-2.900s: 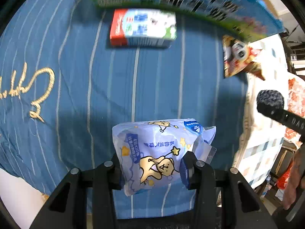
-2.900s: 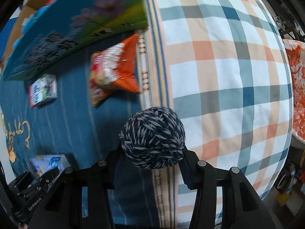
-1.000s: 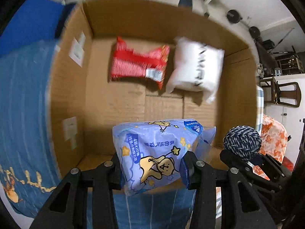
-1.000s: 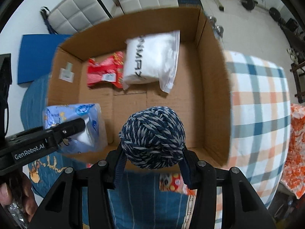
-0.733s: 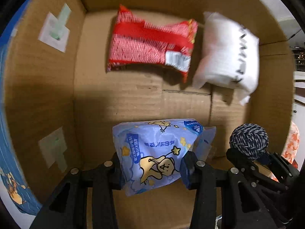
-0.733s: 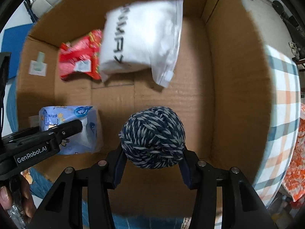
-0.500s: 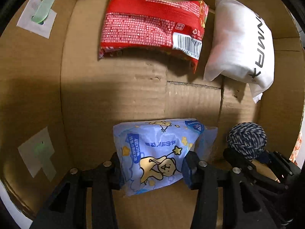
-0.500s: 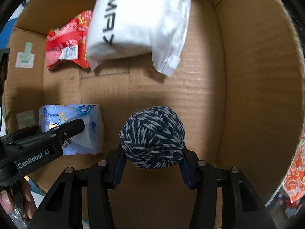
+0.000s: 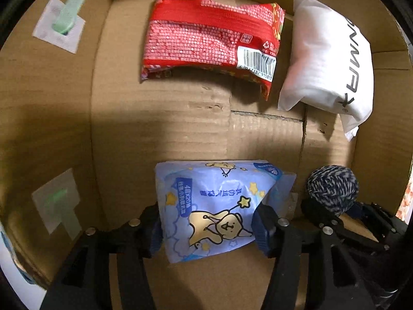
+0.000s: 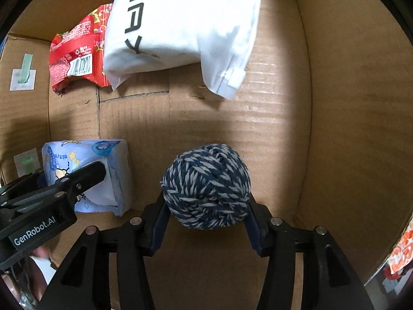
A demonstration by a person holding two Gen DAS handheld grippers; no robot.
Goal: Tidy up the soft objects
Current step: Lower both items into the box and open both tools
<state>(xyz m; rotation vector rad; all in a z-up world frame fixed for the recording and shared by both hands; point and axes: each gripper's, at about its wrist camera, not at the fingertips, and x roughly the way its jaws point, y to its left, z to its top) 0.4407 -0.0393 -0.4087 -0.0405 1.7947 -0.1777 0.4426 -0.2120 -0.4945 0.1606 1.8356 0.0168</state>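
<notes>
My left gripper [image 9: 207, 223] is shut on a light blue tissue pack [image 9: 219, 206] with a cartoon bear, held low inside a cardboard box [image 9: 160, 129]. My right gripper [image 10: 206, 217] is shut on a navy and white yarn ball [image 10: 207, 184], also low inside the box [image 10: 284, 129]. The yarn ball [image 9: 331, 188] sits right of the tissue pack in the left wrist view. The tissue pack [image 10: 87, 170] and left gripper show at lower left in the right wrist view.
A red snack bag [image 9: 209, 38] and a white soft pouch [image 9: 327, 59] lie at the box's far side. They also show in the right wrist view: the red snack bag [image 10: 77, 54] and the white pouch [image 10: 180, 23]. Box walls rise on both sides.
Both grippers moved from over the bed to the box and lowered into it with their objects. Over the last half second the far items have grown larger.
</notes>
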